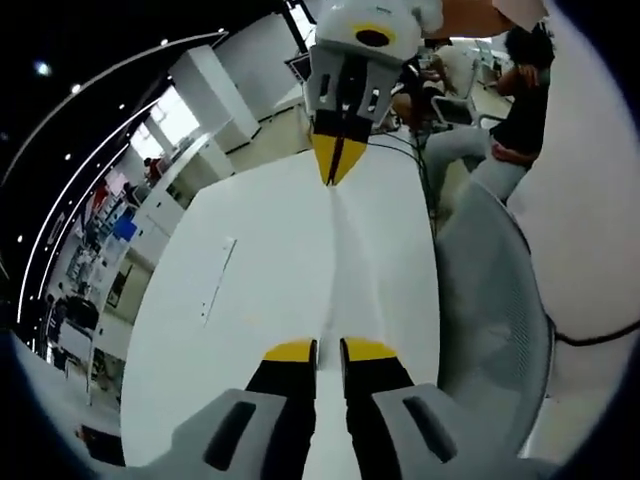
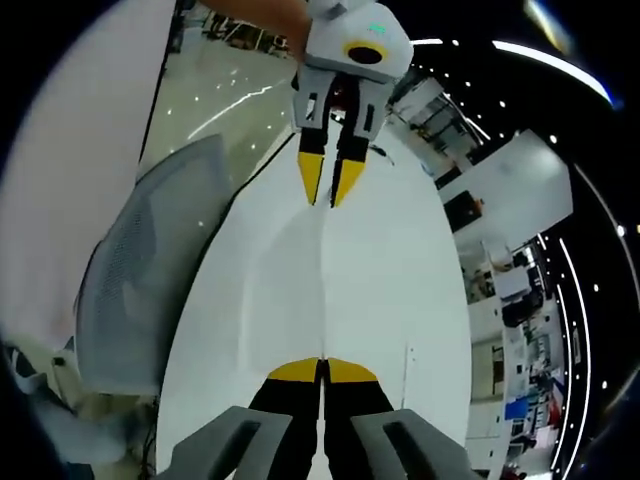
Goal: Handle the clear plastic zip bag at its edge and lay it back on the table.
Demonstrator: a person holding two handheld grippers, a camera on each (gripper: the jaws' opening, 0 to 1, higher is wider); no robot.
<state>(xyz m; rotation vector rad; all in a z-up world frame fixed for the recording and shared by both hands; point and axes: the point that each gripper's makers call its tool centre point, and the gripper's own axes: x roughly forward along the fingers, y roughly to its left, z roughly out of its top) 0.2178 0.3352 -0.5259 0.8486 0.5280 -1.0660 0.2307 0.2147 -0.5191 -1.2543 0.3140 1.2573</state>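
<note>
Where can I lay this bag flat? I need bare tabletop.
The white table is bare under the bag, between the left tongs and the right tongs. More bare room runs past the thin strip to the far edge. The other side is tight: the mesh chair hugs the edge.

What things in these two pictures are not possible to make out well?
- Left gripper view: clear zip bag, outline and zip too faint against the table.
- Left gripper view: whether the left gripper pinches the bag; a gap shows between its tips.
- Right gripper view: bag edge inside the right gripper, hidden by its closed tips.
- Left gripper view: seated person, cut off at the edge.
</note>
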